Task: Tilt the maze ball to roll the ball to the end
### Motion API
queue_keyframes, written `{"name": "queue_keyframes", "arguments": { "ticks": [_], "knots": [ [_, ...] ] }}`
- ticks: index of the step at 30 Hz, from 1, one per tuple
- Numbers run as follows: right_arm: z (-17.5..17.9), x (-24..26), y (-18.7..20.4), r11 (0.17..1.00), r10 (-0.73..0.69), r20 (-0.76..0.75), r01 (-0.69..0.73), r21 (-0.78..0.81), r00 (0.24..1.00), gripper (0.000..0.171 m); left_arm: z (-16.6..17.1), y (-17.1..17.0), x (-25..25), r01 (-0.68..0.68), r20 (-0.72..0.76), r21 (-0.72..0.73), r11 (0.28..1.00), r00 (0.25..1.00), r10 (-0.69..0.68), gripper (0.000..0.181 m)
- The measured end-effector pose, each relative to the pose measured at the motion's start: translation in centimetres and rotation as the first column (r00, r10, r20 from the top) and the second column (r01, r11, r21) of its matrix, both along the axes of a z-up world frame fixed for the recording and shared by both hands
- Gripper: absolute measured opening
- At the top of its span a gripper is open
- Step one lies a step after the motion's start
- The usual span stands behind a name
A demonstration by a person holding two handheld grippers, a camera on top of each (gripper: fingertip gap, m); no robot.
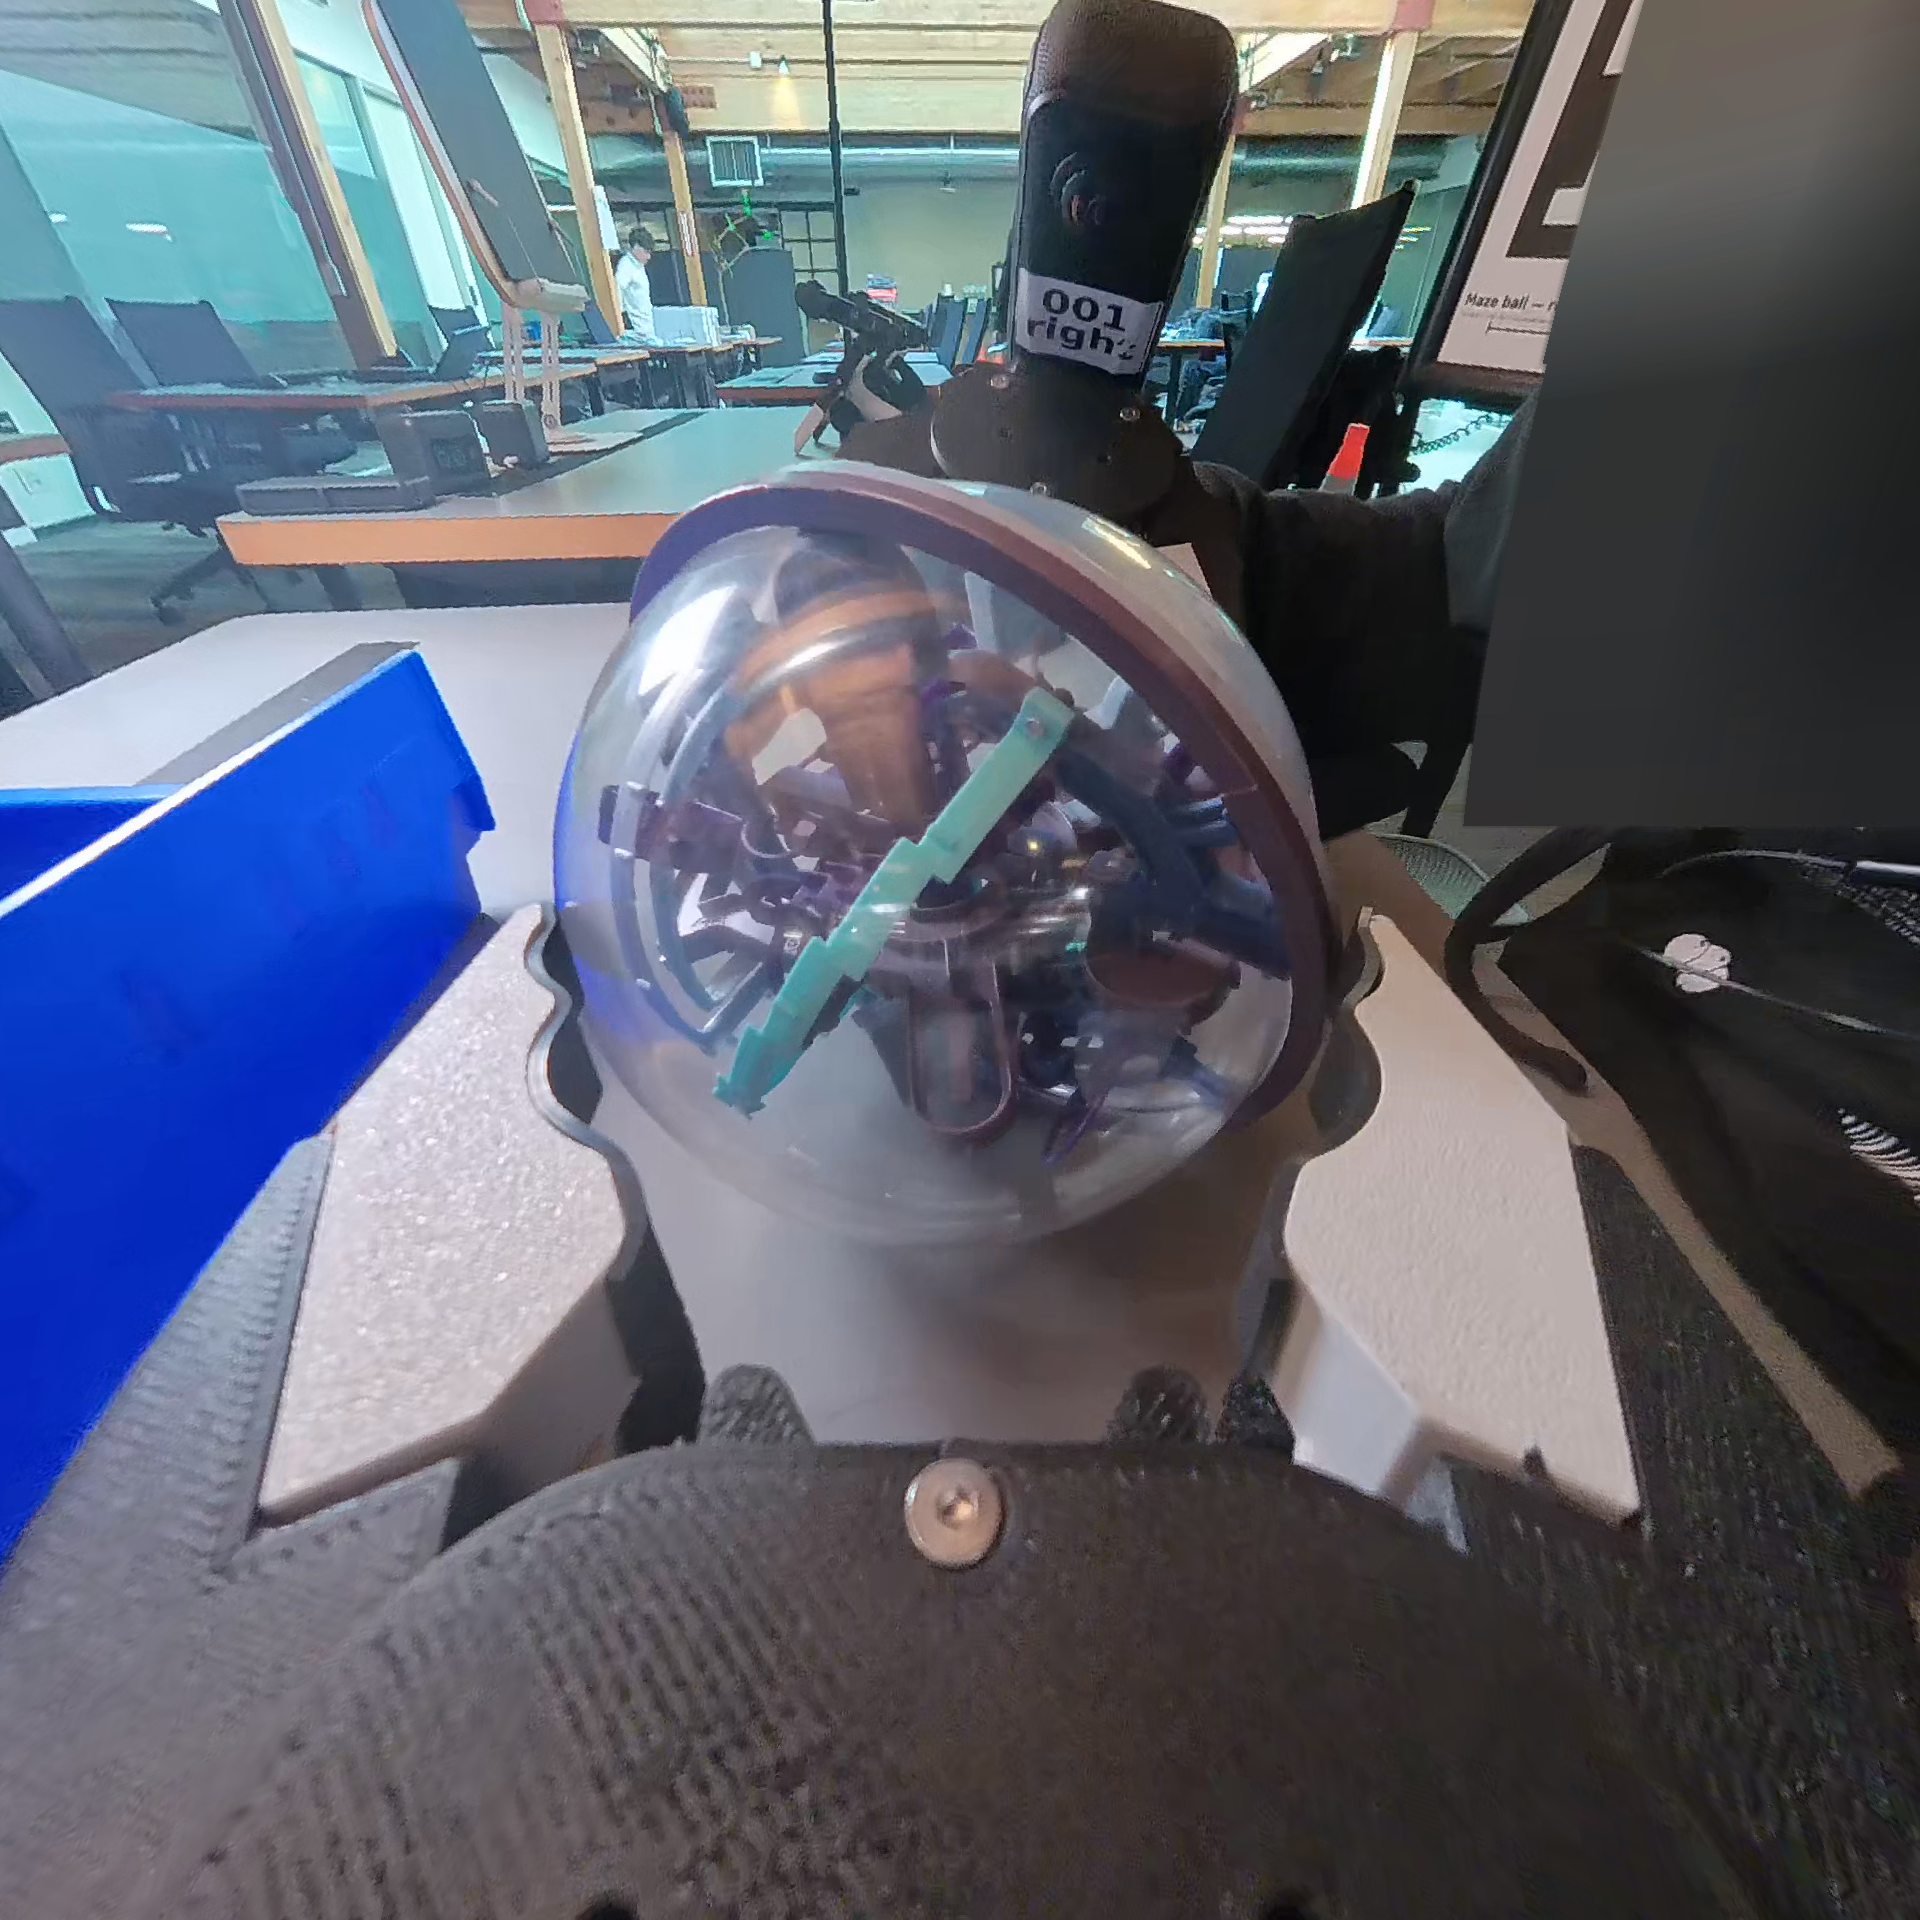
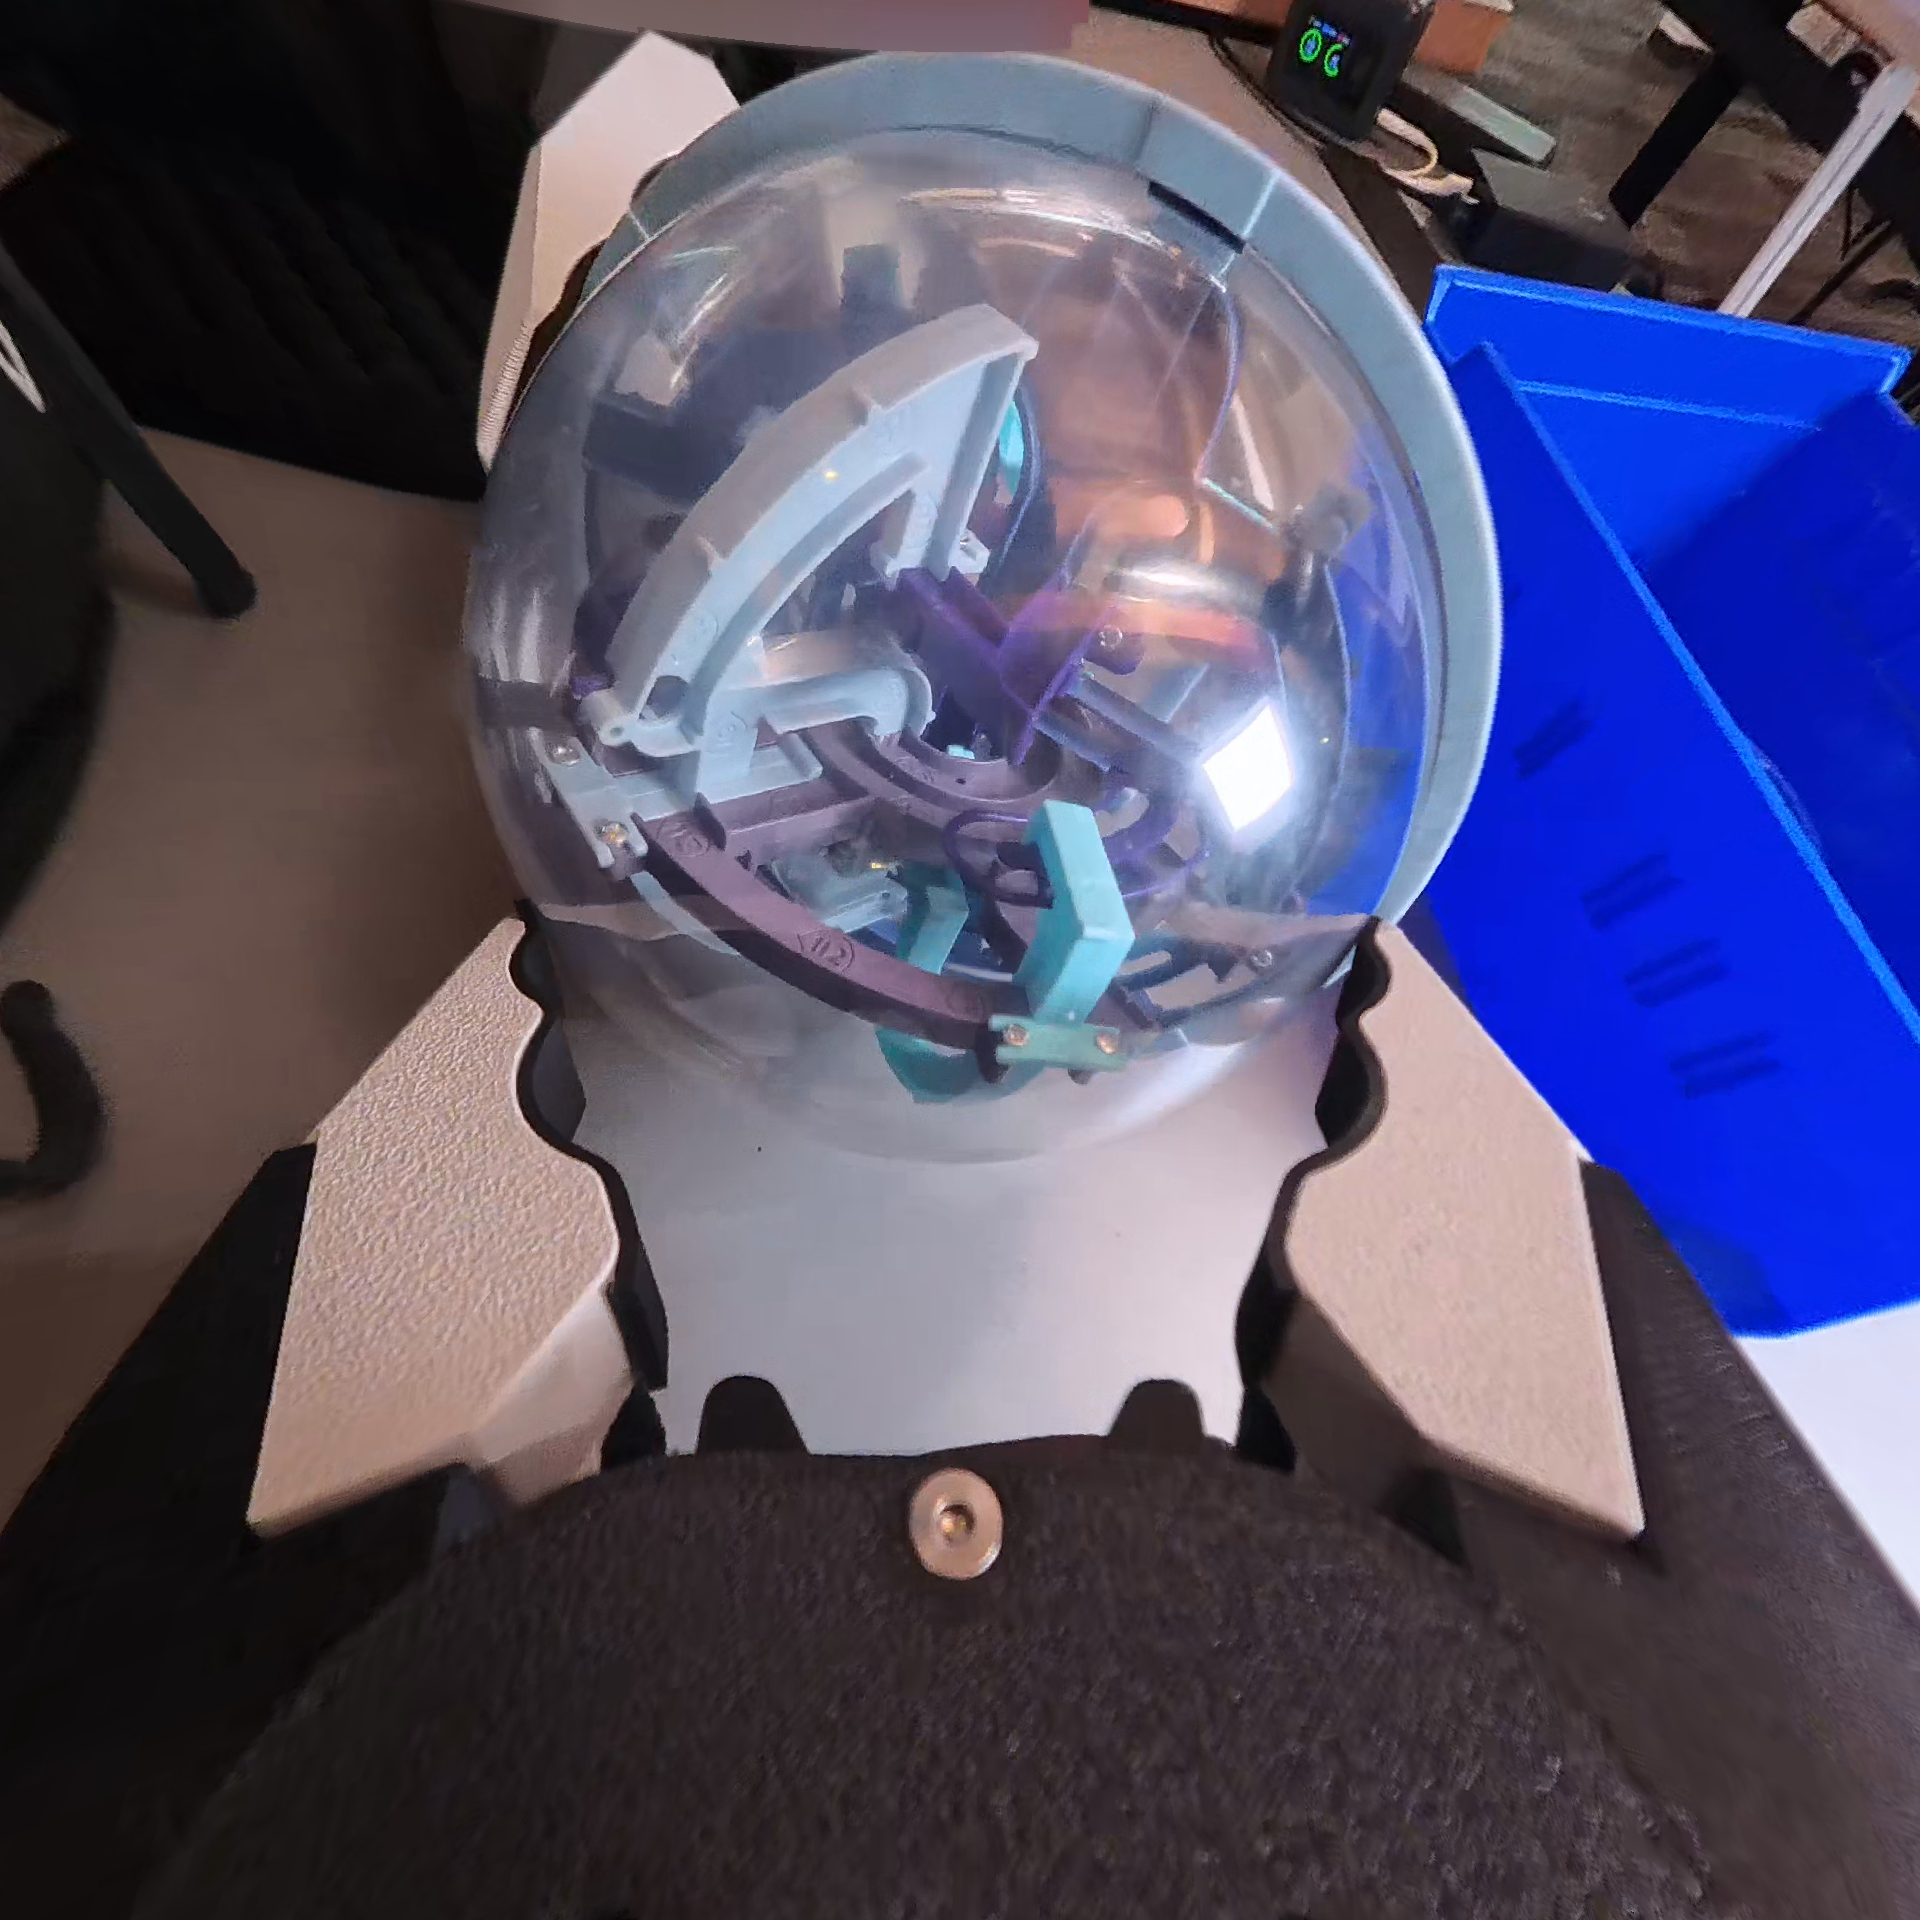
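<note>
Gripping the maze ball (image 1: 935, 862) from opposite sides, left claw (image 1: 945, 997) and right claw (image 2: 945, 997); blue bin (image 2: 1683, 790) beside.

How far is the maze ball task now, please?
Done: both the left gripper and right gripper clamp the maze ball, raised off the table. In hand: tilting it. Left: the small ball inside cannot be made out, so reaching the end is unconfirmed.

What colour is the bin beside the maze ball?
Blue bin, clearest in the right wrist view.
</note>
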State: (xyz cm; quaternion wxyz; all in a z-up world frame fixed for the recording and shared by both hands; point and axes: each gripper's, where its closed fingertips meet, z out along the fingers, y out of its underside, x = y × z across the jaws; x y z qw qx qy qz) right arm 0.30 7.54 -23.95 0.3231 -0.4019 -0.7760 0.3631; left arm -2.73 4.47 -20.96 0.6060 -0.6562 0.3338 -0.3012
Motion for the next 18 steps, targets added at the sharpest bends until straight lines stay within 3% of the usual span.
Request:
{"name": "queue_keyframes", "arguments": {
  "ticks": [1, 9, 18],
  "knots": [
    [0.0, -0.1, 0.0, 1.000, 0.001, 0.002, -0.001, 0.012, 1.000, 0.144, 0.0, 0.0, -0.1, -0.002, -0.004, 0.009, 1.000, 1.000, 0.002, 0.140],
    [1.1, -1.5, -0.4, 0.997, 0.000, -0.059, 0.005, 0.077, 0.998, 0.146, 2.0, -0.5, -0.9, -0.011, -0.039, 0.126, 0.992, 0.999, 0.016, 0.140],
    [7.3, -2.8, -0.9, 0.982, 0.051, -0.148, -0.022, 0.186, 0.988, 0.146, 7.2, -1.3, -1.9, -0.028, -0.078, 0.275, 0.961, 0.996, 0.052, 0.141]
  ]
}}
